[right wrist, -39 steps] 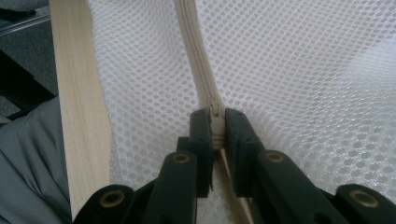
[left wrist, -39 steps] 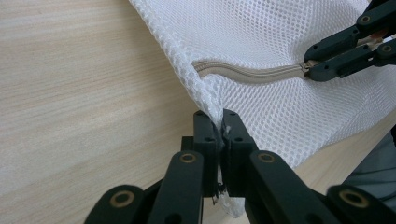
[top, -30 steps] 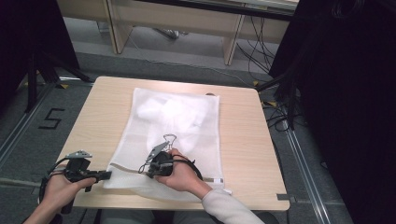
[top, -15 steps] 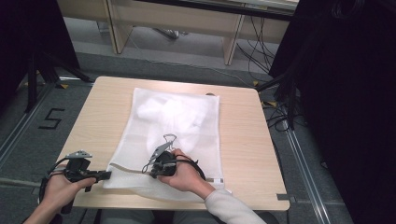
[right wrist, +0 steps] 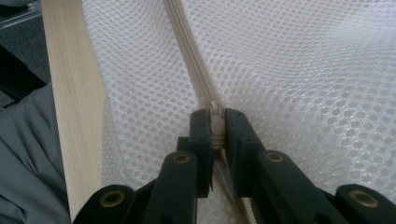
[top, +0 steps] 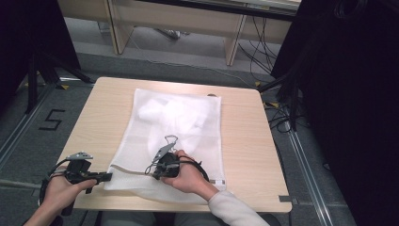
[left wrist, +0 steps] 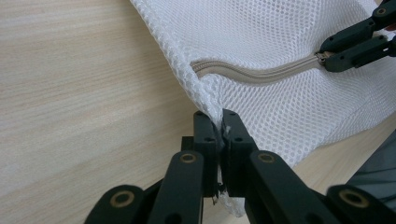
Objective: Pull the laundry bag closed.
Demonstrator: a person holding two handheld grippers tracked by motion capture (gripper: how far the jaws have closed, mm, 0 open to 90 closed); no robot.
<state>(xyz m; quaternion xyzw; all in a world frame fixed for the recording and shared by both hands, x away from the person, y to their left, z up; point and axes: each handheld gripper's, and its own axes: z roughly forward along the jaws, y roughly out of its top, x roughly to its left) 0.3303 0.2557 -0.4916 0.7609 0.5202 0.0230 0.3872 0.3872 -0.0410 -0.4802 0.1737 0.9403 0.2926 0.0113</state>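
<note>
Left gripper [left wrist: 218, 122]: jaws together, clamped on the corner edge of the mesh bag [left wrist: 289, 42]. In the high view this gripper [top: 107, 177] sits at the table's 7 o'clock corner, pointing toward 3 o'clock.

Right gripper [right wrist: 215, 122]: jaws together, clamped on the zipper pull [right wrist: 215, 112], with the zipper [right wrist: 189, 51] running away toward 12 o'clock in its own view. In the high view this gripper [top: 155, 170] lies on the bag near the table's 6 o'clock edge; in the left gripper view it [left wrist: 327, 55] appears at 2 o'clock, gripping the end of the zipper [left wrist: 252, 73].

Count: two grippers, two hands, one mesh bag, one zipper, one table.

The mesh bag [top: 188, 141] lies flat across the middle of the table [top: 244, 141], reaching from near the 12 o'clock edge to the 6 o'clock edge. The zipper runs along its near end between the two grippers.

Contents: a white bundle [top: 162, 112] shows through the mesh in the bag's far half; what it is cannot be told.

Surroundings: a floor marking "5" [top: 51, 120] at 9 o'clock of the table, cables [top: 282, 113] on the floor at 2 o'clock, a wooden bench [top: 179, 14] beyond at 12 o'clock. Nothing lies between the grippers and the bag.
</note>
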